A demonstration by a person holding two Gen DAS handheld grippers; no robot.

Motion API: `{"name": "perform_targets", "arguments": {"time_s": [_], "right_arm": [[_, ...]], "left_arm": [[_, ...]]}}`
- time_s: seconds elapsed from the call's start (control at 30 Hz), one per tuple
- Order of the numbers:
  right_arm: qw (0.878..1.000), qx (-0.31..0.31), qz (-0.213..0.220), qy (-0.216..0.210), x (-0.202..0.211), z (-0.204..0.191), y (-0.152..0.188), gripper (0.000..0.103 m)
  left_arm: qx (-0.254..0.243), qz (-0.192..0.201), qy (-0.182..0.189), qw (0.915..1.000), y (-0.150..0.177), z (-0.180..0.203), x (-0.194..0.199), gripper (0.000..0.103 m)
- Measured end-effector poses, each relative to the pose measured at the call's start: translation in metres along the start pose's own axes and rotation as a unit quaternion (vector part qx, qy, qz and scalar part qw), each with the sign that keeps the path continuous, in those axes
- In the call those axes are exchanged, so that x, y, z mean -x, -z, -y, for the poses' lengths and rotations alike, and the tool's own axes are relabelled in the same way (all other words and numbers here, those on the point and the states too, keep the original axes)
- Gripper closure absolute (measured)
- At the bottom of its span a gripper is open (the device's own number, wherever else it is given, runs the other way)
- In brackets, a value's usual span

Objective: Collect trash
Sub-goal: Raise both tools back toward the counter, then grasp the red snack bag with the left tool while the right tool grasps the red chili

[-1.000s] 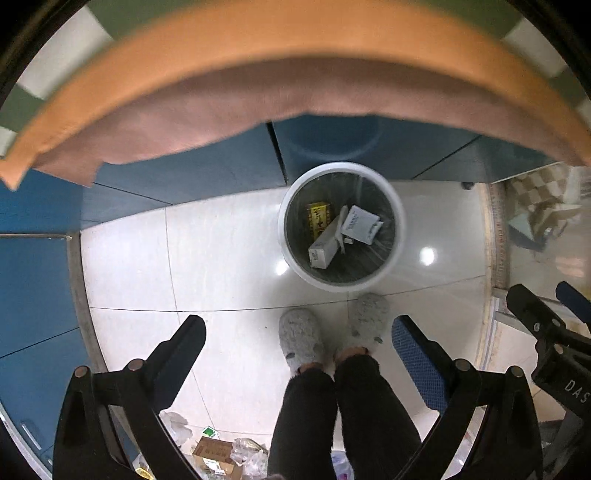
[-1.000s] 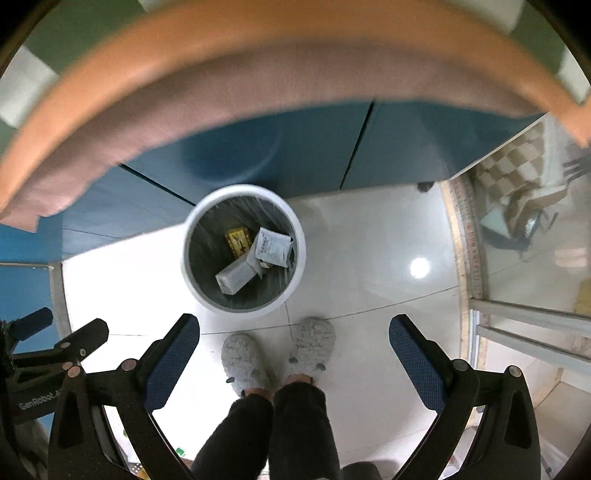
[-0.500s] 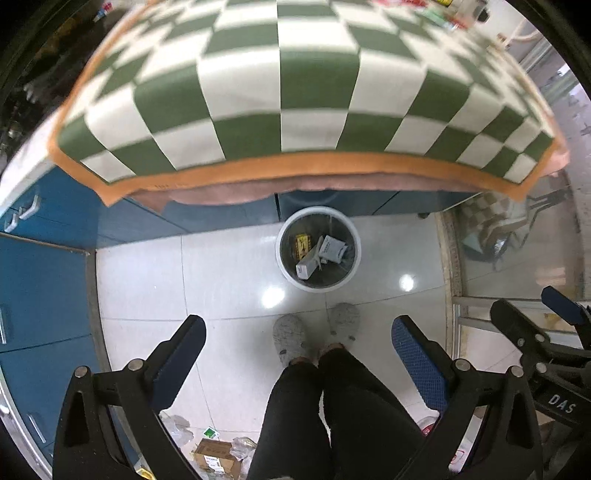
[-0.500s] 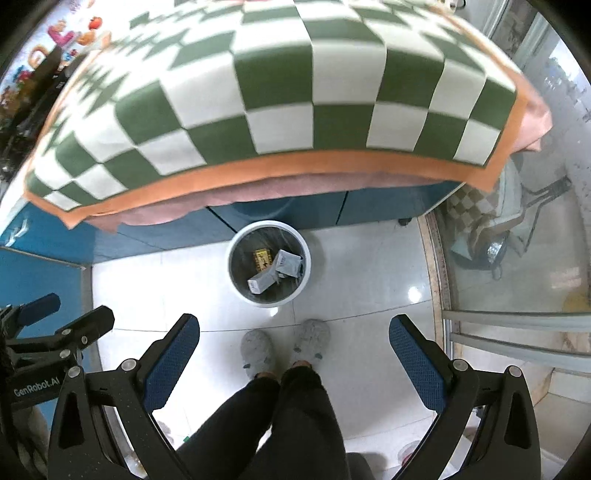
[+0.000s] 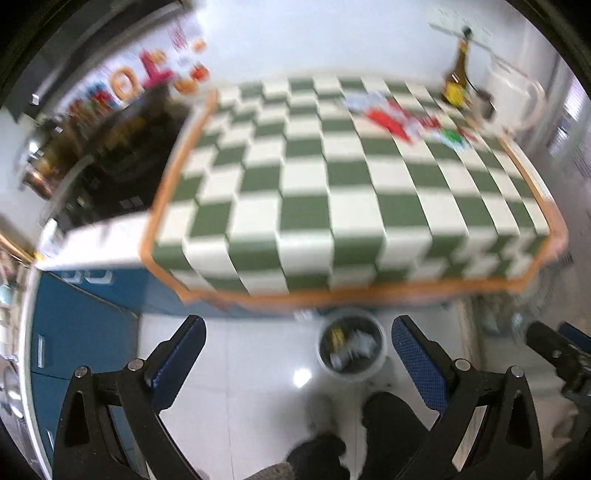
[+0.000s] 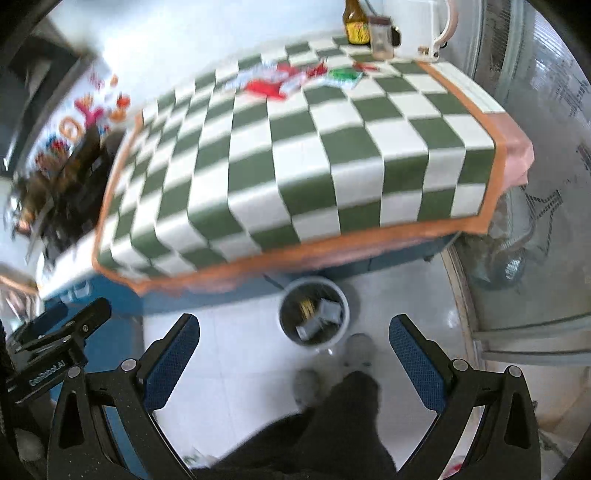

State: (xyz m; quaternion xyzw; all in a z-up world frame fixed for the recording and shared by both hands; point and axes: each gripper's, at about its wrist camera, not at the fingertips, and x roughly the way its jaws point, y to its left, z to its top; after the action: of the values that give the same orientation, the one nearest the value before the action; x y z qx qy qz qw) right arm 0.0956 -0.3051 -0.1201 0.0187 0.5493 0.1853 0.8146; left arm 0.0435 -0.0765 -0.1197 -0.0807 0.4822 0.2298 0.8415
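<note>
Red-white wrappers (image 6: 275, 82) litter far tabletop; floor bin (image 6: 314, 314) holds boxes.

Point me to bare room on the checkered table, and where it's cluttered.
Free: the near and middle of the tablecloth, from its orange front hem up to the wrappers. Crowded: the far edge, where wrappers lie beside a brown bottle, a jar and a white jug in the right corner.

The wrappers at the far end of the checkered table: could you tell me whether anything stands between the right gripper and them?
Nothing visible does. The right gripper is open and empty, and only bare checkered cloth lies between it and the wrappers. The bottle and jar stand beyond them.
</note>
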Motion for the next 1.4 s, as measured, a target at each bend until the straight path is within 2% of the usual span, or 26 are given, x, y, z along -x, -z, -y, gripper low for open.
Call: {"name": "perform_targets", "arguments": {"time_s": [0.1, 0.27, 0.37, 0.53, 0.57, 0.63, 0.73, 0.87, 0.93, 1.03, 1.07, 1.1, 1.13, 1.17, 1.2, 1.23, 1.27, 1.4], "right_arm": [[1.000, -0.012, 0.015, -0.004, -0.003, 0.007, -0.035, 0.000], [0.999, -0.028, 0.019, -0.005, -0.026, 0.034, -0.112, 0.000], [0.999, -0.034, 0.019, -0.005, -0.046, 0.054, -0.164, 0.000], [1.000, -0.026, 0.014, 0.002, -0.092, 0.095, -0.274, 0.001], [1.000, -0.022, 0.015, 0.007, -0.100, 0.100, -0.292, 0.002], [1.000, -0.014, 0.006, 0.021, -0.125, 0.116, -0.338, 0.017], [0.999, 0.002, -0.008, 0.033, -0.160, 0.130, -0.391, 0.033], [0.998, 0.039, -0.032, 0.047, -0.208, 0.136, -0.437, 0.035], [0.995, 0.063, -0.046, 0.056, -0.234, 0.137, -0.454, 0.035], [0.993, 0.082, -0.071, 0.055, -0.265, 0.136, -0.462, 0.038], [0.992, 0.085, -0.074, 0.056, -0.270, 0.136, -0.461, 0.038], [0.991, 0.103, -0.055, 0.060, -0.270, 0.131, -0.462, 0.044], [0.989, 0.120, -0.054, 0.067, -0.274, 0.126, -0.461, 0.049], [0.987, 0.131, -0.048, 0.077, -0.276, 0.123, -0.460, 0.055], [0.986, 0.137, -0.041, 0.086, -0.278, 0.122, -0.460, 0.067], [0.986, 0.137, -0.038, 0.084, -0.279, 0.122, -0.459, 0.083], [0.987, 0.134, -0.035, 0.085, -0.280, 0.122, -0.459, 0.090], [0.990, 0.116, -0.031, 0.073, -0.283, 0.127, -0.457, 0.093]], "left_arm": [[0.011, 0.018, -0.018, 0.9996, -0.033, 0.003, -0.007, 0.000], [0.042, 0.001, -0.040, 0.9983, -0.091, 0.017, -0.039, 0.000], [0.068, -0.032, -0.037, 0.9965, -0.131, 0.036, -0.072, 0.000], [0.130, -0.103, 0.007, 0.9861, -0.200, 0.075, -0.145, 0.000], [0.144, -0.112, 0.012, 0.9832, -0.212, 0.081, -0.158, 0.001], [0.175, -0.126, 0.031, 0.9759, -0.237, 0.092, -0.186, 0.001], [0.212, -0.138, 0.046, 0.9664, -0.268, 0.103, -0.223, 0.001], [0.236, -0.153, 0.073, 0.9570, -0.300, 0.113, -0.270, 0.001], [0.233, -0.155, 0.071, 0.9573, -0.313, 0.119, -0.291, 0.002], [0.222, -0.161, 0.058, 0.9599, -0.324, 0.127, -0.313, 0.011], [0.213, -0.147, 0.052, 0.9646, -0.329, 0.131, -0.312, 0.022], [0.201, -0.141, 0.047, 0.9683, -0.334, 0.135, -0.312, 0.027], [0.187, -0.136, 0.032, 0.9723, -0.338, 0.139, -0.310, 0.047], [0.176, -0.130, 0.019, 0.9756, -0.340, 0.143, -0.308, 0.061], [0.168, -0.127, 0.013, 0.9775, -0.342, 0.145, -0.306, 0.068], [0.157, -0.123, 0.002, 0.9799, -0.343, 0.147, -0.302, 0.080], [0.150, -0.118, -0.003, 0.9816, -0.344, 0.147, -0.299, 0.088], [0.115, -0.082, -0.031, 0.9896, -0.345, 0.142, -0.265, 0.095]]}}
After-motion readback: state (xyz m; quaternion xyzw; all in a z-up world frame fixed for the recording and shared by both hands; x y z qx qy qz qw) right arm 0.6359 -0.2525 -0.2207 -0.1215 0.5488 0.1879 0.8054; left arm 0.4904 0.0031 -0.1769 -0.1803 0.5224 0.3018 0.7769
